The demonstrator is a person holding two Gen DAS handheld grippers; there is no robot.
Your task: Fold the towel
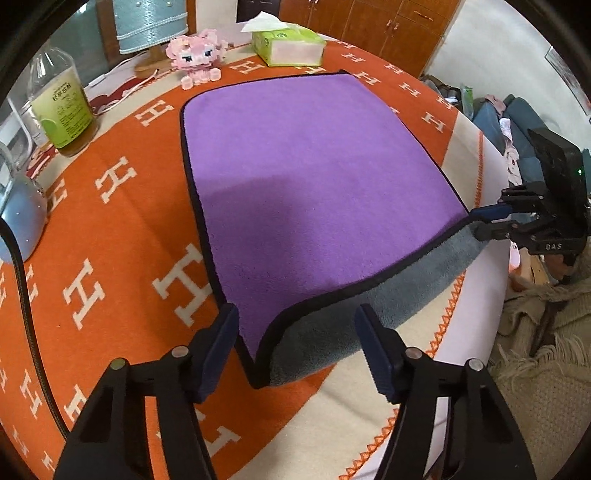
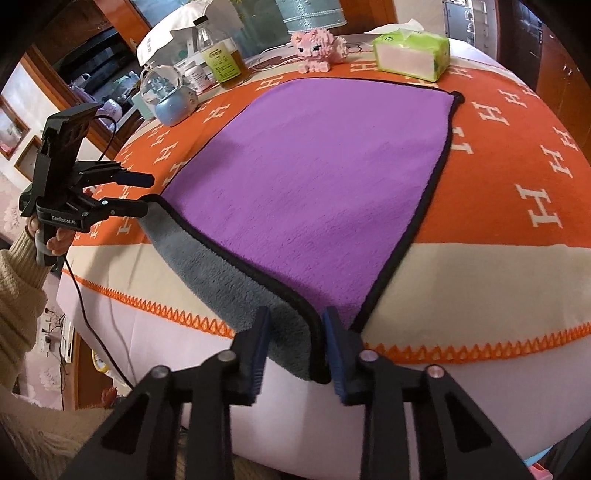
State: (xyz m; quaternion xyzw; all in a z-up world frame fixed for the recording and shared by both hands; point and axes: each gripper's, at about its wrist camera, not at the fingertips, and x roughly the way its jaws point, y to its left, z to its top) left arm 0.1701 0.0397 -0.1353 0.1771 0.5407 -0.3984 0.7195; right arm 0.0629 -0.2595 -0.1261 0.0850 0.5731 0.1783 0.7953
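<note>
A purple towel (image 1: 306,177) with a black hem and grey underside lies spread on the orange patterned cloth (image 1: 122,229); it also shows in the right wrist view (image 2: 317,192). Its near edge is lifted, showing the grey side (image 2: 229,280). My left gripper (image 1: 297,350) is open, with the towel's near left corner between its fingers. In the right wrist view the left gripper (image 2: 142,194) stands open at that corner. My right gripper (image 2: 295,350) has its fingers around the near right corner, narrowly apart. In the left wrist view the right gripper (image 1: 484,221) pinches that corner.
At the table's far side stand a green tissue box (image 1: 288,46), a pink block figure (image 1: 197,59), a lamp base (image 1: 151,26), a bottle (image 1: 62,107) and a snow globe (image 2: 170,96). A black cable (image 1: 26,295) runs at the left. The table edge drops off close by.
</note>
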